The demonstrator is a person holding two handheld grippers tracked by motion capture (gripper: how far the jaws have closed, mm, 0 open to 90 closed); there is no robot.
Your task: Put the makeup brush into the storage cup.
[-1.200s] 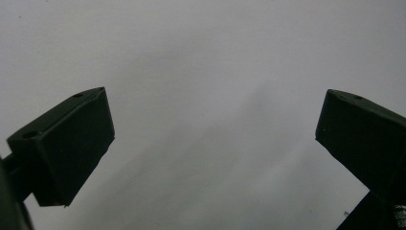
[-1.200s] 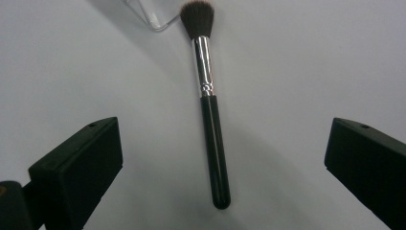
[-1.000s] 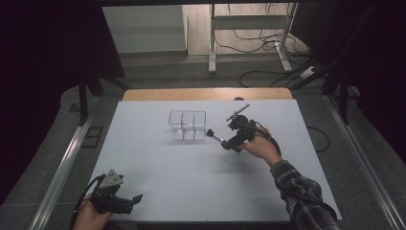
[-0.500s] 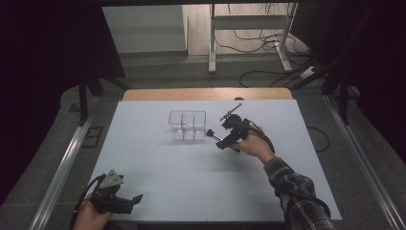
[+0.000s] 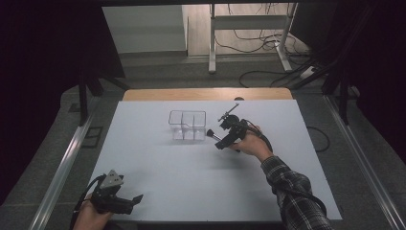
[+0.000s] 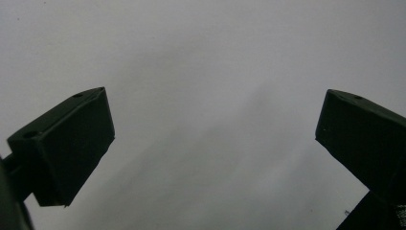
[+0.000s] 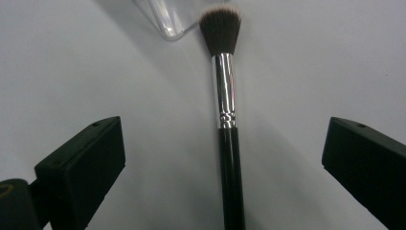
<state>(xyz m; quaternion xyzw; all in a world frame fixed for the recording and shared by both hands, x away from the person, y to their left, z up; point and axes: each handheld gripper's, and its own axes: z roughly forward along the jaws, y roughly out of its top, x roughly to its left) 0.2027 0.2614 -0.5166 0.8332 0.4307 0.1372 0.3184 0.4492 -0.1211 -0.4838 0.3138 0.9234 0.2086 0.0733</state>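
right gripper (image 5: 221, 136) has edged closer to the clear organizer (image 5: 187, 125), jaws spread wide on either side of the makeup brush (image 7: 226, 96), which lies on the table with its bristles just beside the organizer's corner; a grasp looks imminent. left gripper (image 5: 125, 203) waits open, well apart from the organizer.

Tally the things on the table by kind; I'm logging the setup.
Makeup brush: 1
Clear compartment organizer: 1
Handheld grippers: 2, left gripper and right gripper
Total: 4
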